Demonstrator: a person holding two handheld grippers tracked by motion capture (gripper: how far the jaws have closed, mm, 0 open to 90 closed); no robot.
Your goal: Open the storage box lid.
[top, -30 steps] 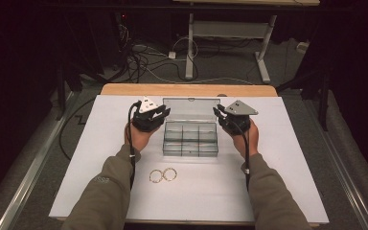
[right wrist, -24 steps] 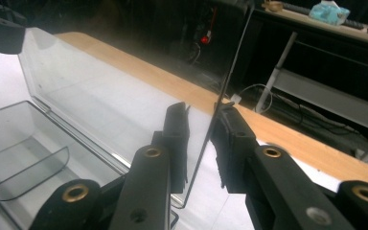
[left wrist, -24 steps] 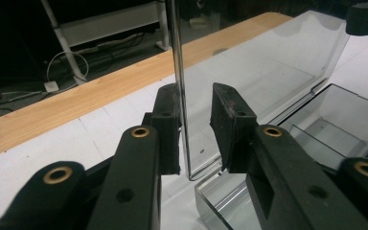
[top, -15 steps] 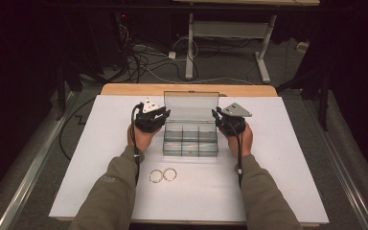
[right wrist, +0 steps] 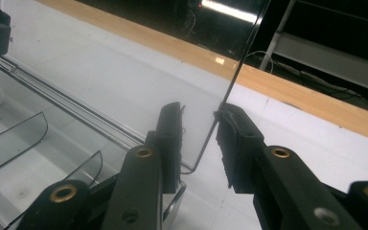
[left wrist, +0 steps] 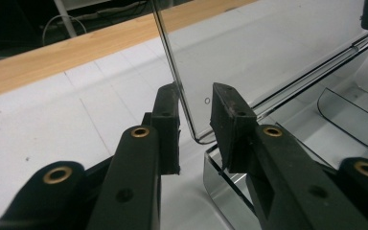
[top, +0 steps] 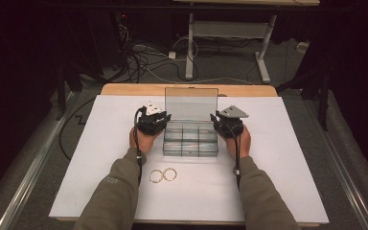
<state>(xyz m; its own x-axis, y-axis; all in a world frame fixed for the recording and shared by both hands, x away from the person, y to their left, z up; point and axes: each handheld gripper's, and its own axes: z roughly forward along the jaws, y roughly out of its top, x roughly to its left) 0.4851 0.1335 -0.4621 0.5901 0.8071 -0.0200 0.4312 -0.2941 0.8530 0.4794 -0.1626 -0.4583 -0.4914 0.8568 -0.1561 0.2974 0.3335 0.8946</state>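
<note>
From the high view, a clear box (top: 190, 141) sat between the two tongs, its lid (top: 191, 103) standing upright at the far side; the left gripper (top: 157, 122) flanked the lid's left edge and the right gripper (top: 222, 123) its right, both forearms reaching straight in with the hands low by the box's sides. Two rings (top: 163, 175) lay on the table (top: 292, 158) behind the left hand, well apart from it. In the left gripper view, the lid's (left wrist: 268, 52) thin edge stood between the narrow jaws near its lower corner; a gap showed on each side, so nothing was pinched. In the right gripper view the lid's (right wrist: 124, 72) edge likewise ran between the jaws, which had just been opening; it lay against or just beside the right pad, clear of the other. The box looked light, stiff, slick and easily cracked, best taken by the lid's side edges near the hinge, gently and evenly.
</note>
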